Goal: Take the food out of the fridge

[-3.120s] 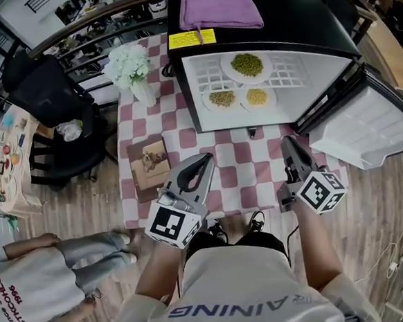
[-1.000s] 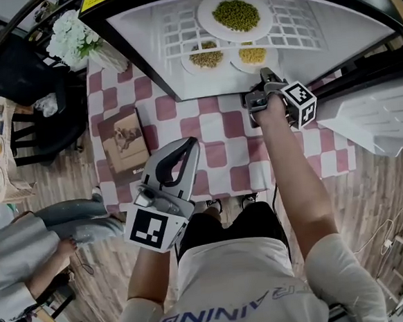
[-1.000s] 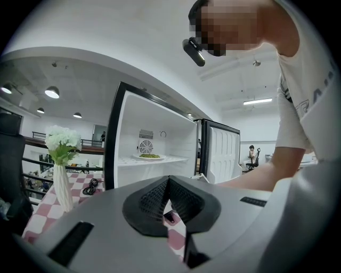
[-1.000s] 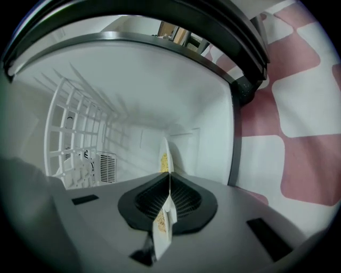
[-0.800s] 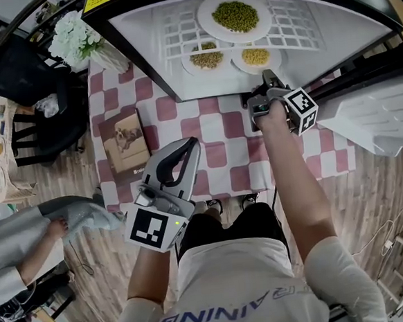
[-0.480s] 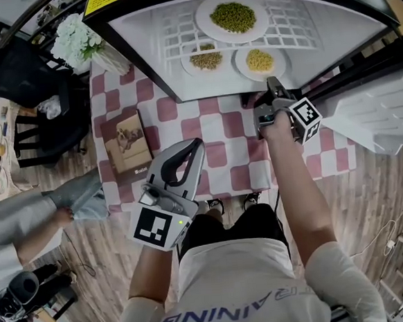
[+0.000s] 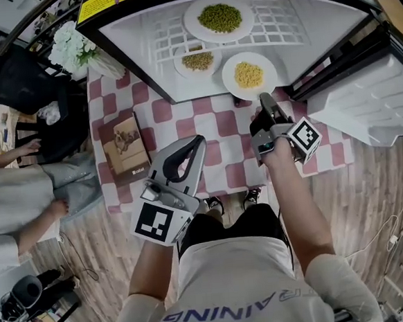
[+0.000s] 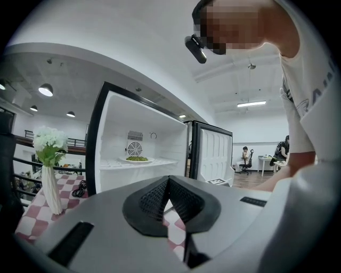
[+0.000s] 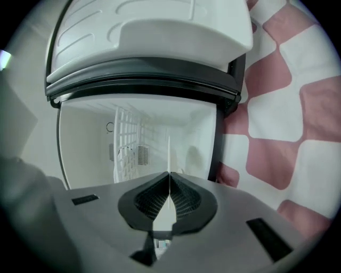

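Note:
The open fridge [image 7: 142, 29] holds a plate of green peas [image 7: 219, 18] on its wire shelf and a plate of brownish food [image 7: 198, 60] lower down. A white plate of yellow corn [image 7: 249, 75] juts out over the fridge's front edge. My right gripper [image 7: 263, 102] is shut on its near rim. In the right gripper view the rim shows edge-on as a thin white line [image 9: 169, 154] between the closed jaws of the right gripper [image 9: 169, 184]. My left gripper [image 7: 198, 142] hovers shut and empty over the table, and the left gripper [image 8: 169, 179] faces the fridge [image 8: 133, 154].
The table has a red-and-white chequered cloth [image 7: 219, 124]. On its left lie a brown book [image 7: 125, 149] and a vase of white flowers [image 7: 74, 45]. The fridge door [image 7: 367, 102] hangs open at the right. People [image 7: 10, 200] and a black chair [image 7: 36, 86] are at the left.
The right gripper has drawn back toward me with the corn plate, which slid from deeper inside to the fridge's front edge. The left gripper has hardly moved.

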Demonstrator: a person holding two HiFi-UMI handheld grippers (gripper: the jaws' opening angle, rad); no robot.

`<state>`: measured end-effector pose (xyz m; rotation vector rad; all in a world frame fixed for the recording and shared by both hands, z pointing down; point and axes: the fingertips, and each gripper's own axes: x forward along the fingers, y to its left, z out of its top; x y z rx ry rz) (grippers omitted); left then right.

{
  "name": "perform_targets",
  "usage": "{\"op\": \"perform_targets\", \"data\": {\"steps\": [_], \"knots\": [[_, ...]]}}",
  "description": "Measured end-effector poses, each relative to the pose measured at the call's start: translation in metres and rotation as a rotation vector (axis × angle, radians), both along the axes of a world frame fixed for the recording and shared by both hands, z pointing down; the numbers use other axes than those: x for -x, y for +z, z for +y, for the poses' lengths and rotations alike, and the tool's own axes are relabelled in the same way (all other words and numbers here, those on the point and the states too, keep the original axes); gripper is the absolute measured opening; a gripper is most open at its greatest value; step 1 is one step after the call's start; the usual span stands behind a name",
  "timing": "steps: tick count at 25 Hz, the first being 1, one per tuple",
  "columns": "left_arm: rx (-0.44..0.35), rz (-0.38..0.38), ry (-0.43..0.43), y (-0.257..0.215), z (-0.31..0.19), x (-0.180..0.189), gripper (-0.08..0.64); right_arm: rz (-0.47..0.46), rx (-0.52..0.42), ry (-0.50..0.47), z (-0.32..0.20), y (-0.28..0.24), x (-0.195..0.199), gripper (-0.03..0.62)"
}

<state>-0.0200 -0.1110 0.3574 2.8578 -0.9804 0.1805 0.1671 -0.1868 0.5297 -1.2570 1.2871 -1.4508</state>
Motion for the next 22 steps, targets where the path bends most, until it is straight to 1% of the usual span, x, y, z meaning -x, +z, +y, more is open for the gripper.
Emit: {"op": "perform_targets", "data": {"steps": [5, 12, 16, 22], "knots": [[-0.004, 0.009, 0.040, -0.002, 0.008, -0.019, 0.005, 0.008, 0.000, -0.071, 0.048, -0.005, 0.006, 0.026], [0.002, 0.004, 0.097, -0.001, 0.029, -0.049, 0.005, 0.070, 0.017, -0.147, 0.116, 0.002, -0.019, 0.026], [0.008, -0.006, 0.124, 0.002, 0.042, -0.069, 0.003, 0.077, 0.057, -0.137, 0.155, 0.020, -0.039, 0.026], [0.007, -0.006, 0.161, 0.006, 0.054, -0.099, 0.003, 0.130, 0.157, -0.110, 0.198, 0.057, -0.079, 0.026]]}}
